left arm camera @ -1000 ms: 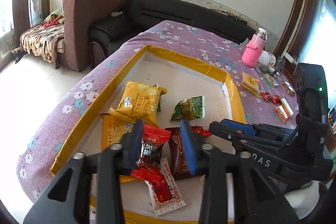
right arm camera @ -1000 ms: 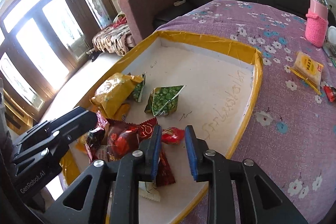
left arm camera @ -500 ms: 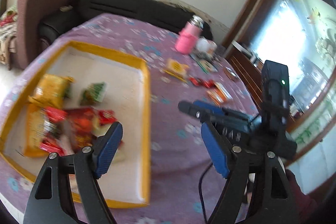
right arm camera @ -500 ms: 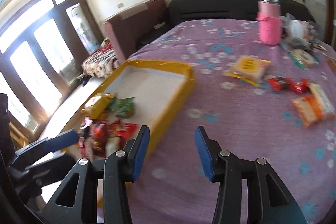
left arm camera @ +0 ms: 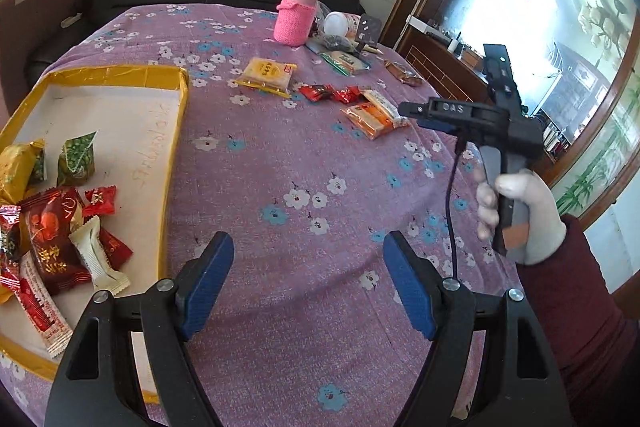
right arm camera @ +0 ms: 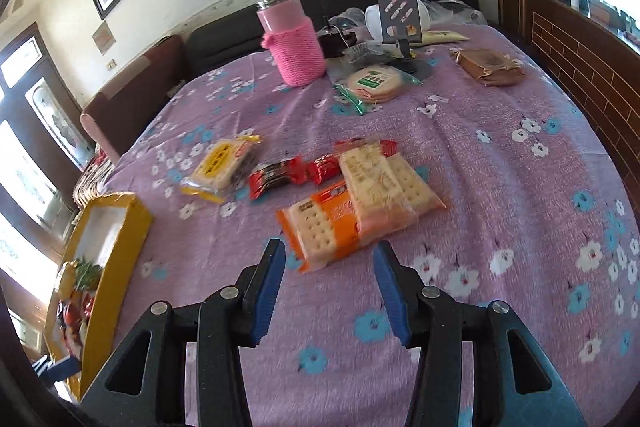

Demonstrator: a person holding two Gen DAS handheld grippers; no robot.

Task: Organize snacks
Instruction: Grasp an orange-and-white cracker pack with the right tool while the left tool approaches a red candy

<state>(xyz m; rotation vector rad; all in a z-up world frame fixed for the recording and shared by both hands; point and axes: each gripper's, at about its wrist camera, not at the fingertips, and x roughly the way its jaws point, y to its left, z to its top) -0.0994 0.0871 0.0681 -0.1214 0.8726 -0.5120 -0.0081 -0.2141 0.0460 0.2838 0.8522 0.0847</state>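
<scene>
A yellow-rimmed tray [left arm camera: 176, 131] at the left holds several snack packets, among them a dark red one [left arm camera: 52, 235] and a green one [left arm camera: 76, 159]. Loose on the purple cloth lie an orange cracker pack [right arm camera: 324, 227], a pale cracker pack [right arm camera: 384, 183], red candies [right arm camera: 276, 175] and a yellow pack [right arm camera: 220, 163]. My left gripper [left arm camera: 306, 287] is open and empty over bare cloth right of the tray. My right gripper [right arm camera: 328, 287] is open and empty just short of the orange cracker pack; it also shows in the left wrist view [left arm camera: 416, 115].
A pink-sleeved bottle [right arm camera: 294, 43] stands at the back. Near it lie a green round-cracker pack [right arm camera: 372, 83], a brown pack [right arm camera: 490, 67], a phone stand [right arm camera: 402, 19] and bags. A sofa runs behind the table. The table edge [left arm camera: 516, 267] drops off at the right.
Both grippers let go of candies over the tray, opened wide, and swung right away from it. The right gripper now faces the loose cracker packs.
</scene>
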